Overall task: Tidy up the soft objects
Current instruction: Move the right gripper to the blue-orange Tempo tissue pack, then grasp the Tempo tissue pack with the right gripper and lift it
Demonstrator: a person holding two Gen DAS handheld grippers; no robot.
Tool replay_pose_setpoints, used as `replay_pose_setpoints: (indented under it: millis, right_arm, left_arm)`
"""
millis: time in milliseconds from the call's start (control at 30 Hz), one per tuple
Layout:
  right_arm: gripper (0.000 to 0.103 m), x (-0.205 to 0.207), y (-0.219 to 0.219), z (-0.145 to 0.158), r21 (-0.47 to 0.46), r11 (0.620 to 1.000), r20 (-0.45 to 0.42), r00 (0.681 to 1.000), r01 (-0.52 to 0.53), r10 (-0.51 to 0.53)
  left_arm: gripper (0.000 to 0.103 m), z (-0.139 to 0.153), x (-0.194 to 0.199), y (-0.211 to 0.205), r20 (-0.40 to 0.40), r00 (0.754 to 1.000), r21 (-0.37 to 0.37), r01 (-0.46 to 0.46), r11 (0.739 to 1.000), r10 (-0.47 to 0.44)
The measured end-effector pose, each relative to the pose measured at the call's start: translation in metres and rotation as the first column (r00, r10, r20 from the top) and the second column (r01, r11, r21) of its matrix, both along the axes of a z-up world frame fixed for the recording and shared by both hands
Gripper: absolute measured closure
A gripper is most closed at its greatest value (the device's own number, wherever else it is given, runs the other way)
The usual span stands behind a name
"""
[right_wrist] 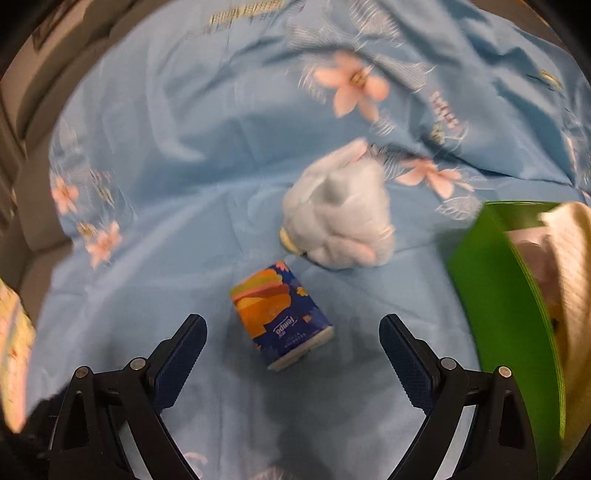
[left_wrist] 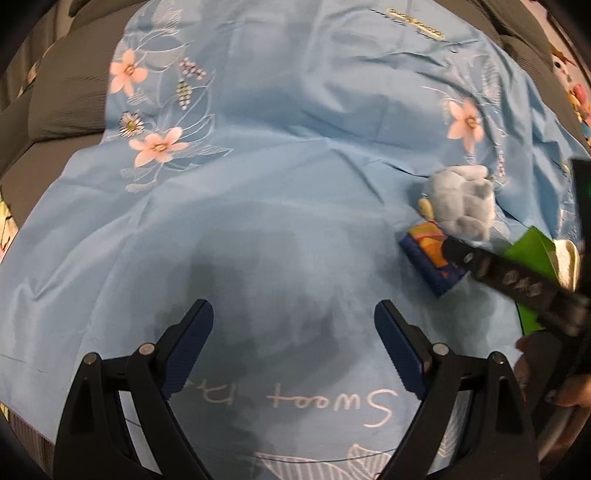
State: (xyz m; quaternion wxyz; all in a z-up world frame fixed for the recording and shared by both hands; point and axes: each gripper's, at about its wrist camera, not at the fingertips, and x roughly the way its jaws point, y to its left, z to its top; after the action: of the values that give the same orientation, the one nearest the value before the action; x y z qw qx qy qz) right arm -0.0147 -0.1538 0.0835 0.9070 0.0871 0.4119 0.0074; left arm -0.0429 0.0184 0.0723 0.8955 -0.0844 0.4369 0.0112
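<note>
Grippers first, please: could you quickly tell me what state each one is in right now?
Left gripper: open, holding nothing, over the blue sheet.
Right gripper: open, holding nothing, tissue pack just ahead of its fingertips.

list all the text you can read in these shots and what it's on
"Tempo": on the tissue pack; smaller print beneath is too blurred.
"Sweet", then a cut-off word: white script on the blue sheet.
Gold label strip near the sheet's far edge: too blurred.
Markings on the right gripper's arm: illegible.
</note>
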Motion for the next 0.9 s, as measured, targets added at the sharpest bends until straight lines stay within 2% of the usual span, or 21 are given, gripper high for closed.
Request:
replay_pose_setpoints:
  millis: [233,267,367,467,567,700,833,900]
  right_arm:
    - [0.008,0.021,0.008,-0.04,-0.071,0.997,-0.104,0.994,0.01,-0.017]
    - [0.011,0.021,0.009,-0.04,-0.074,0.997,-0.105,0.994,0.009,-0.017]
    - [0.038,0.019,0.014,-0.042,-0.106,0.994,-0.097,0.995,-0.007,-0.003]
    - [0.042,0.014,0.02,-0.04,-0.152,0.988,-0.086,0.996,-0.022,0.009]
    - [0.043,0.005,0.023,-0.038,-0.129,0.991,-0.102,0.995,-0.034,0.021]
    - [0.043,-0.012,0.028,-0.038,-0.034,0.998,-0.145,0.988,-0.053,0.048]
    - [0.042,-0.033,0.044,-0.04,-0.036,0.995,-0.18,0.98,-0.092,0.084]
    - [0.039,-0.038,0.046,-0.04,-0.026,0.995,-0.193,0.977,-0.095,0.088]
  left_arm:
    - [0.014,0.001,-0.002,0.011,-0.002,1.0,-0.033,-0.024,0.999,0.024]
    - [0.014,0.001,-0.003,0.012,-0.002,1.0,-0.032,-0.026,0.999,0.026]
    - [0.014,0.001,-0.002,0.013,-0.006,0.999,-0.029,-0.032,0.999,0.032]
    - [0.014,0.001,-0.002,0.017,-0.007,0.999,-0.036,-0.041,0.999,0.04]
    - [0.014,0.003,-0.003,0.022,-0.002,0.998,-0.04,-0.055,0.998,0.055]
    - [0.014,0.007,-0.003,0.03,0.004,0.997,-0.041,-0.079,0.996,0.08]
    - [0.014,0.009,-0.005,0.036,0.004,0.996,-0.067,-0.093,0.993,0.093]
    - [0.014,0.009,-0.005,0.038,0.0,0.996,-0.077,-0.093,0.993,0.094]
